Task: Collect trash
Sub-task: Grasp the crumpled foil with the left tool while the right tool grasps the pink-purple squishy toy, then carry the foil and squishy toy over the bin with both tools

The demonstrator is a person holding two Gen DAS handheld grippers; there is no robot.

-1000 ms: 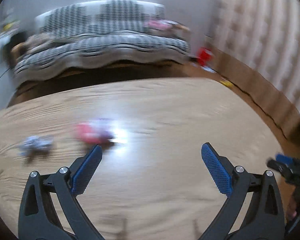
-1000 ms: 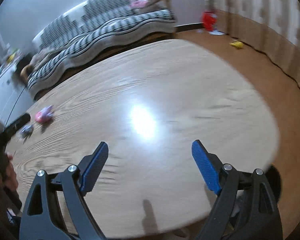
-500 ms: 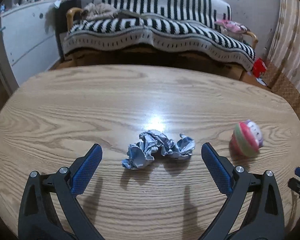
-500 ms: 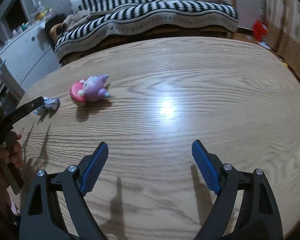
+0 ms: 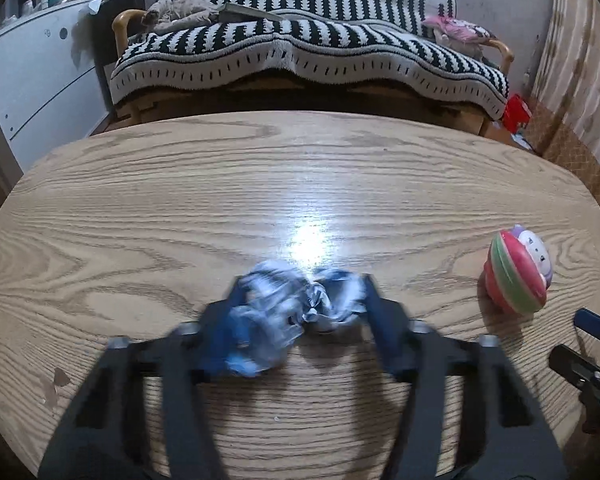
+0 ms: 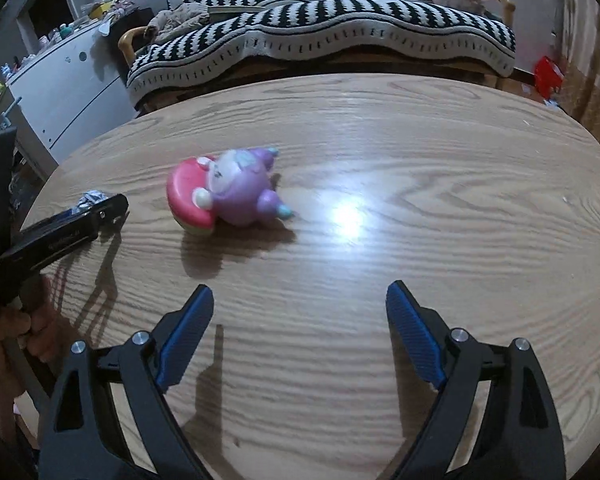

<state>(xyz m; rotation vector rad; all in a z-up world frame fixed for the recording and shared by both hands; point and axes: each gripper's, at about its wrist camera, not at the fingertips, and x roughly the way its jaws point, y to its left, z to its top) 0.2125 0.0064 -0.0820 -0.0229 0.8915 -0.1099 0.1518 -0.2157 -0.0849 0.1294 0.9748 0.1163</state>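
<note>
A crumpled blue-and-white wrapper (image 5: 296, 304) lies on the oval wooden table (image 5: 180, 208). My left gripper (image 5: 300, 312) is blurred with motion, its fingers on either side of the wrapper and closing on it. In the right wrist view the wrapper (image 6: 92, 199) peeks out behind the left gripper's finger (image 6: 80, 228) at the far left. My right gripper (image 6: 300, 336) is open and empty above bare table, right of the left one.
A pink and purple plush toy (image 6: 228, 196) lies on the table between the two grippers, also seen in the left wrist view (image 5: 516, 272). A striped sofa (image 5: 308, 52) stands behind the table, a white cabinet (image 5: 32, 80) at the left.
My left gripper's fingers have closed in around the wrapper, from wide open half a second ago. The right gripper stayed open and moved closer to the toy.
</note>
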